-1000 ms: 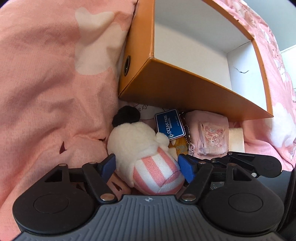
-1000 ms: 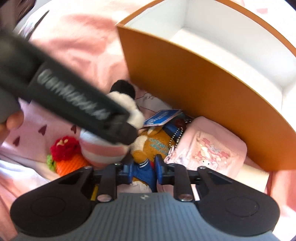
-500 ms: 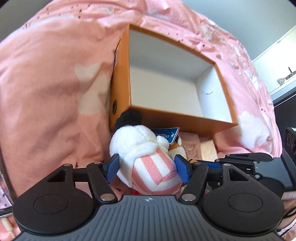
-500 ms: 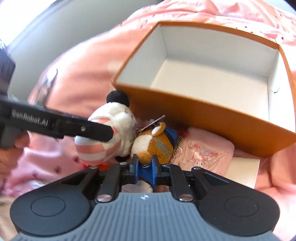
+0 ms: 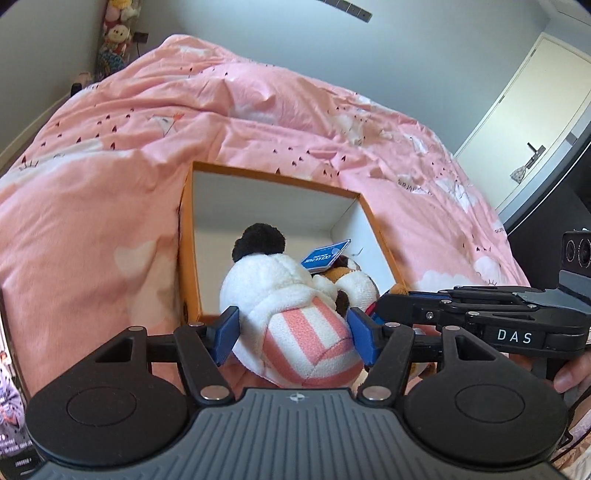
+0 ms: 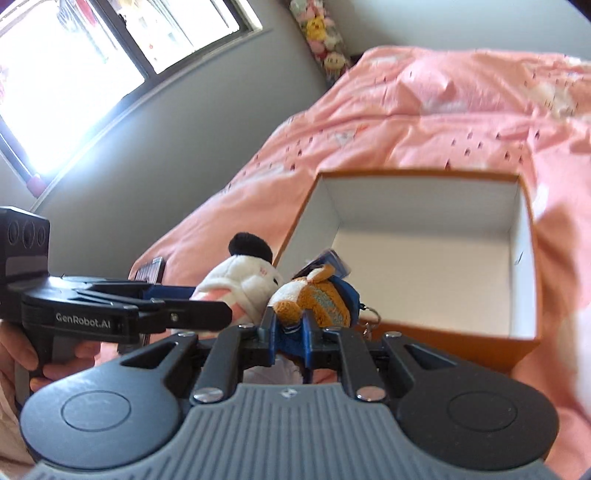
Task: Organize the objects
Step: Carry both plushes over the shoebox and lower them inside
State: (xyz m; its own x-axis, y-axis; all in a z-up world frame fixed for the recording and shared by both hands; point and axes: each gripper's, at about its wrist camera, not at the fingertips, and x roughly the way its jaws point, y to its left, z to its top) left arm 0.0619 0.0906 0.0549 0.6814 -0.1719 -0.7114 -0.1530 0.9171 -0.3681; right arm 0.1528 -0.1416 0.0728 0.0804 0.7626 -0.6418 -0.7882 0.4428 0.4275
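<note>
My left gripper is shut on a white plush with a pink-striped body and a black pompom, held in the air. Beside it my right gripper is shut on a small brown plush in blue clothes, with a blue tag and a keychain hanging from it. Both toys hang just in front of the near wall of an orange box with a white, bare inside. In the left wrist view the box lies straight behind the white plush, and the right gripper reaches in from the right.
The box rests on a rumpled pink duvet that covers the bed. A bright window and a stack of soft toys stand at the far wall. A door is at the right. A person's hand grips each handle.
Both grippers have risen from the bed with their plush toys, so the box now shows from above. The right gripper's jaws closed tighter on the brown plush. The pink pouch has dropped out of view.
</note>
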